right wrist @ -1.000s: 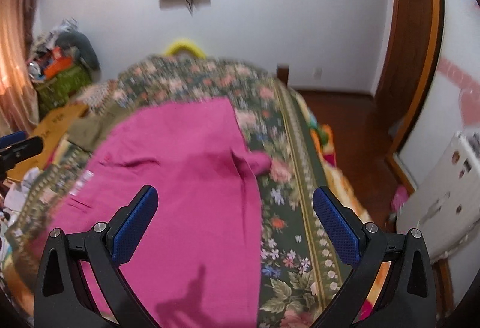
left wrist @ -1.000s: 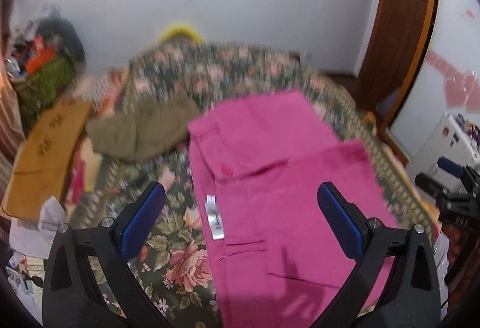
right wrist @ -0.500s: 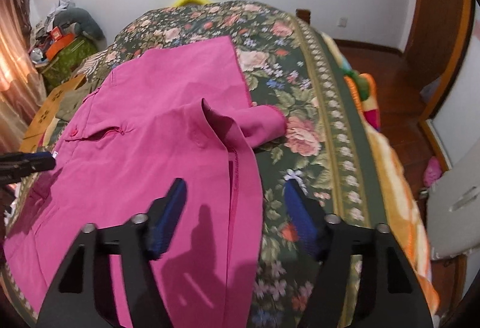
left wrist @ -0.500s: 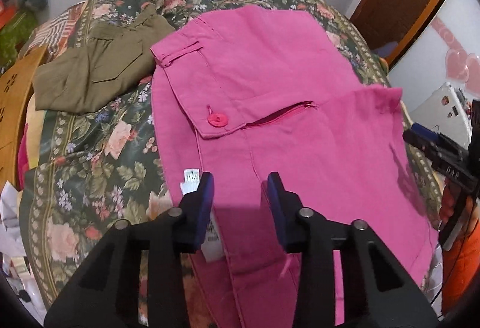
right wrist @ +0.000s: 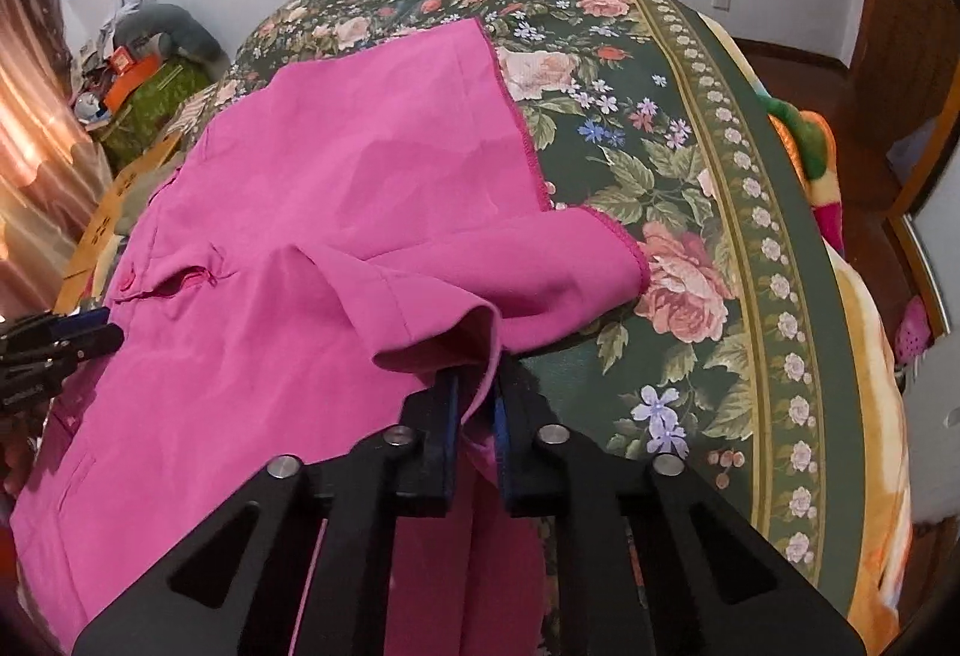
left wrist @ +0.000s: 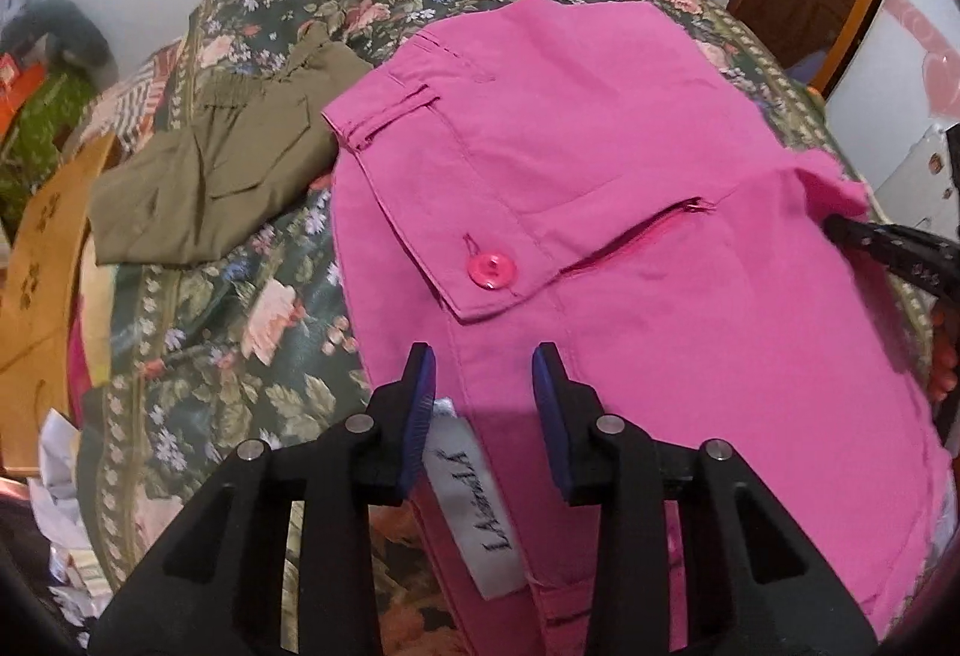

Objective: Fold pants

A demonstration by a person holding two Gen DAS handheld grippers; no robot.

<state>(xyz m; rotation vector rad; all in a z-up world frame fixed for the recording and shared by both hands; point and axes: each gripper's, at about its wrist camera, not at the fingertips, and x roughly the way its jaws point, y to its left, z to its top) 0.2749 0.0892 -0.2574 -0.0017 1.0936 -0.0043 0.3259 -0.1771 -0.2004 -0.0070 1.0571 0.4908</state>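
Now we are working on the bright pink cotton pants [left wrist: 630,212], which are lying spread across the floral green bedspread [right wrist: 708,188], filling the middle of both frames. Our right claw [right wrist: 477,410] is pinching a raised fold of the pink cloth, jaws nearly together. Our left claw [left wrist: 483,386] is hovering partly open above the waistband edge near the white sewn-in label [left wrist: 474,500], gripping nothing that we can see. An olive green folded garment [left wrist: 210,176] is sitting at the upper left. We are judging it best to close the left claw on the waistband first, then lift both sides evenly.
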